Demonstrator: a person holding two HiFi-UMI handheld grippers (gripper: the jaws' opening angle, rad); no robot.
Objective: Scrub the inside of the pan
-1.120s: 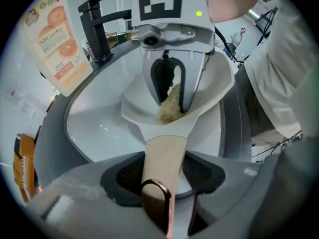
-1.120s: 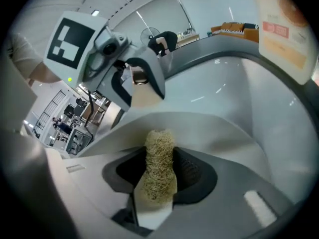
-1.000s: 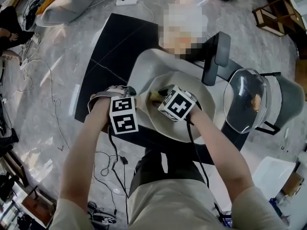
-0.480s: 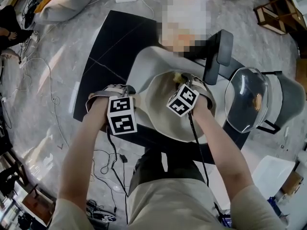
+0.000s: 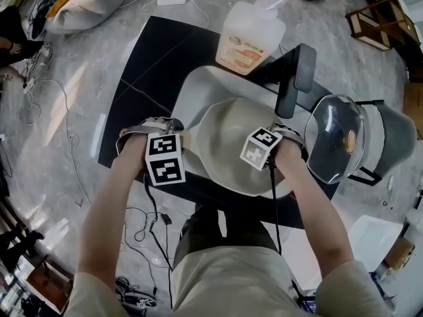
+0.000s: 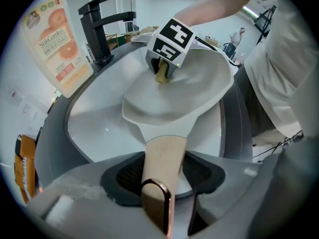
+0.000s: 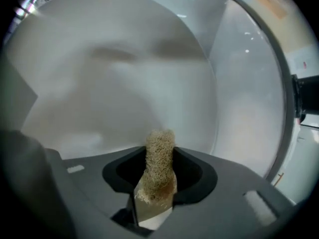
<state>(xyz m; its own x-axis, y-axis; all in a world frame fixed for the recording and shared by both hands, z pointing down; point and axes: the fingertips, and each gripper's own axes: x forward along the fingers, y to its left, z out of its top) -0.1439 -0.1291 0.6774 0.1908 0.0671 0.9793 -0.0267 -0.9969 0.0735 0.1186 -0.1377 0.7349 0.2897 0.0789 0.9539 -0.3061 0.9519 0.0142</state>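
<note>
A cream pan (image 5: 228, 144) sits tilted in the white sink (image 5: 198, 88). Its beige handle (image 6: 162, 156) runs between the jaws of my left gripper (image 6: 163, 167), which is shut on it at the pan's left side (image 5: 177, 137). My right gripper (image 5: 263, 148) reaches into the pan near its right rim and is shut on a tan fibre scrubber (image 7: 159, 166). The scrubber's tip points at the pan's smooth inner wall (image 7: 119, 78). In the left gripper view the scrubber (image 6: 161, 73) hangs under the right gripper's marker cube (image 6: 170, 39), against the pan's inside (image 6: 189, 88).
A black faucet (image 5: 294, 78) stands behind the sink, with a large soap bottle (image 5: 248, 30) further back. A glass lid (image 5: 336, 137) rests to the right of the sink. Cables (image 5: 49, 111) and a power strip (image 5: 172, 0) lie on the floor.
My right gripper has carried the scrubber from the pan's middle, round its far side, to its right side. The left gripper has kept its hold on the handle.
</note>
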